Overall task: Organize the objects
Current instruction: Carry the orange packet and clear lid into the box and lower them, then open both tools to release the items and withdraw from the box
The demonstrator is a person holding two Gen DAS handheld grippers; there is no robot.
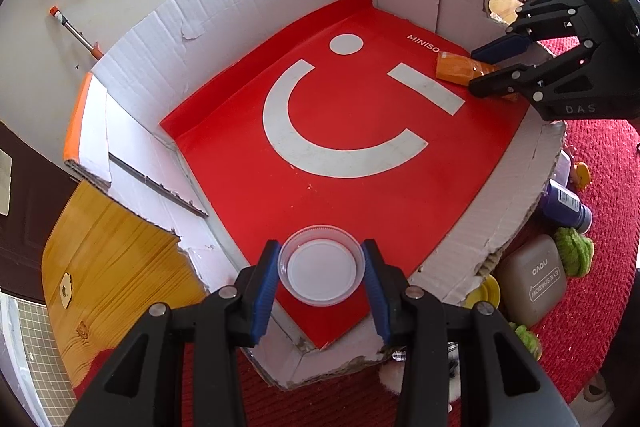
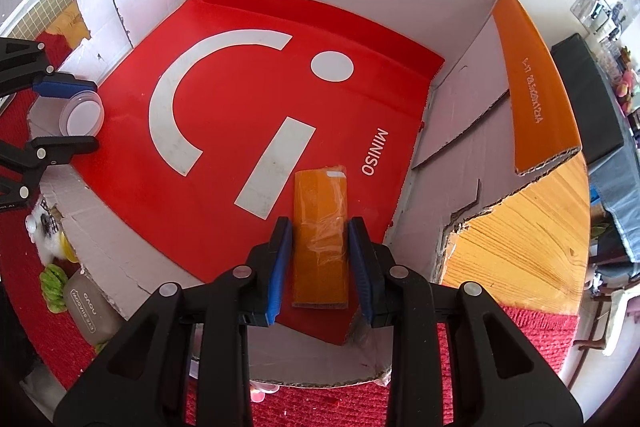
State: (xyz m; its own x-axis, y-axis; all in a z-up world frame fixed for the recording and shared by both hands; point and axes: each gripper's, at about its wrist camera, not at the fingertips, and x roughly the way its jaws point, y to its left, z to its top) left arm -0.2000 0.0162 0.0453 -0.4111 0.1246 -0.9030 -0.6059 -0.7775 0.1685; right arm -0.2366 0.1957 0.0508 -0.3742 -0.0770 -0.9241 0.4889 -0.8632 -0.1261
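Observation:
A white cardboard box (image 1: pixel 224 3) with a red MINISO sheet (image 1: pixel 348 131) on its floor fills both views. My left gripper (image 1: pixel 322 267) is shut on a clear round plastic lid (image 1: pixel 322 269) over the box's near corner; it also shows in the right wrist view (image 2: pixel 80 113). My right gripper (image 2: pixel 320 239) straddles an orange wrapped block (image 2: pixel 320 235) lying on the red sheet (image 2: pixel 224 163); its pads stand at the block's sides with small gaps. The block (image 1: pixel 456 69) and right gripper (image 1: pixel 486 67) show at the box's right edge in the left wrist view.
Outside the box on a red rug (image 1: pixel 592 267) lie a grey eye-shadow case (image 1: pixel 532 277), a purple bottle (image 1: pixel 568 205), green fuzzy items (image 1: pixel 574 251) and a yellow object (image 1: pixel 486 291). A wooden board (image 1: pixel 112 267) lies beside the box. A pen (image 1: pixel 76 33) lies on the white floor.

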